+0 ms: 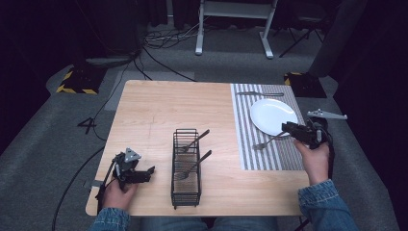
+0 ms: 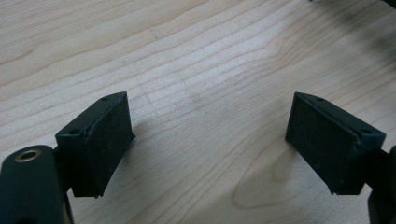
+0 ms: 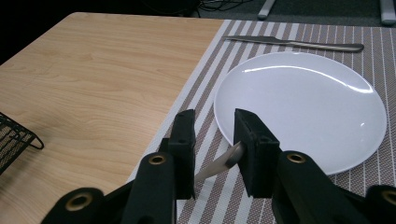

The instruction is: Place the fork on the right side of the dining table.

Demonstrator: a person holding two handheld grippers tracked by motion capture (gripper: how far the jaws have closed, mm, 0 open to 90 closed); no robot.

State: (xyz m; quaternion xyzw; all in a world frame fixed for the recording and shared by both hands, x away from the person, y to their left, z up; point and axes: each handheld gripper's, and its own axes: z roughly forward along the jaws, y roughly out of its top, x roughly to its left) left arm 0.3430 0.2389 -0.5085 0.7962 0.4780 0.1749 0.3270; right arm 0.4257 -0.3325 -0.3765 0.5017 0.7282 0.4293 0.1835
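A metal fork (image 1: 266,141) lies on the striped placemat (image 1: 250,159), just left of the white plate (image 1: 272,115). My right gripper (image 1: 285,128) is at the fork's handle end. In the right gripper view its jaws stand a narrow gap apart (image 3: 215,154). The handle (image 3: 219,164) crosses that gap, touches one pad and runs under the other jaw. My left gripper (image 1: 150,171) hovers low over the bare wood at the table's near left. Its jaws are wide apart with nothing between them (image 2: 208,140). A black wire basket (image 1: 186,192) at the table's centre holds two utensils (image 1: 195,166).
A knife (image 1: 260,94) lies across the far end of the placemat, beyond the plate (image 3: 303,102). A corner of the basket (image 3: 16,140) shows at the left in the right gripper view. Cables and stand legs lie on the floor behind the table.
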